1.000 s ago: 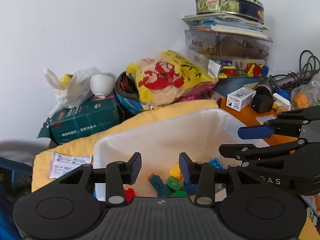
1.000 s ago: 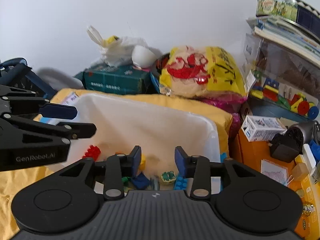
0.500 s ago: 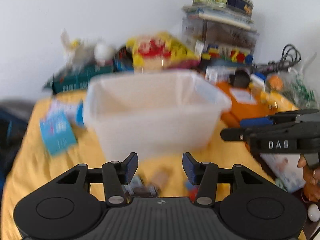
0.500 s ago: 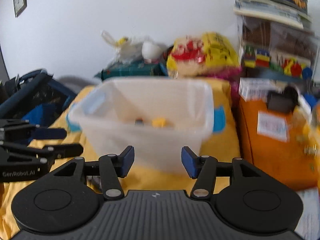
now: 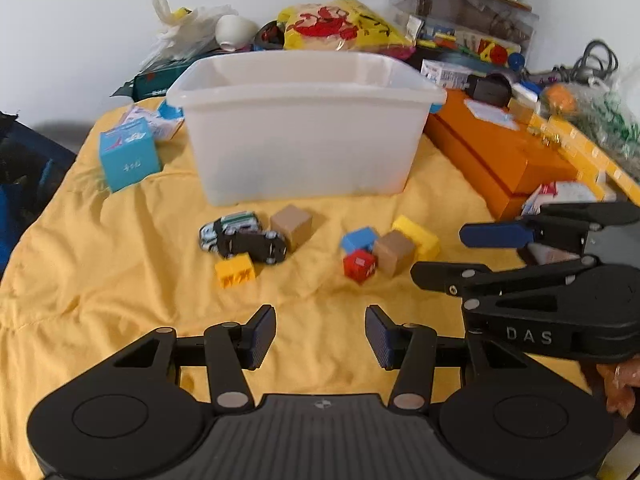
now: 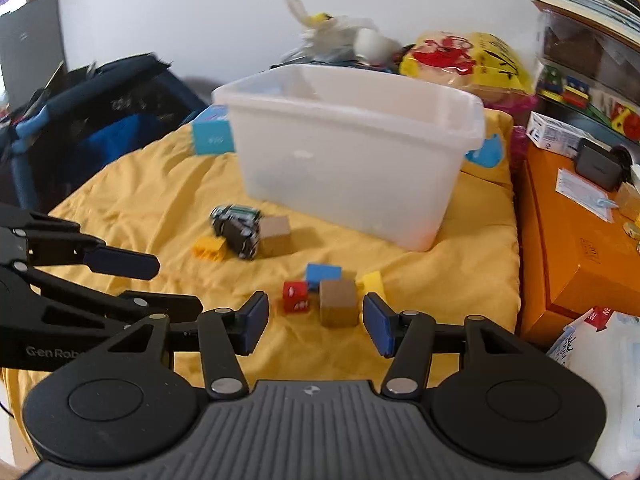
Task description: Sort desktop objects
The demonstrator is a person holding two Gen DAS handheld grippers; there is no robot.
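A translucent white bin [image 5: 300, 128] [image 6: 352, 148] stands on the yellow cloth. In front of it lie two toy cars [image 5: 244, 238] [image 6: 236, 228], a yellow brick [image 5: 235, 271] [image 6: 209, 247], two brown cubes [image 5: 291, 223] [image 5: 394, 252] [image 6: 338, 302], a red cube [image 5: 359, 265] [image 6: 295, 296], a blue block [image 5: 359, 239] [image 6: 323, 273] and a yellow block [image 5: 416, 236] [image 6: 372, 282]. My left gripper [image 5: 320, 336] is open and empty, short of the toys. My right gripper [image 6: 316, 322] is open and empty, just before the red and brown cubes; it also shows in the left wrist view [image 5: 472, 254].
A blue box [image 5: 128, 158] sits left of the bin. An orange box [image 5: 496, 152] [image 6: 576, 232] with small items borders the right. Bags, a bowl and stacked boxes crowd the back wall. A dark blue bag [image 6: 100, 120] lies off the left edge.
Both grippers have pulled back and down from above the bin to low over the cloth in front of it. Both stay open and empty.
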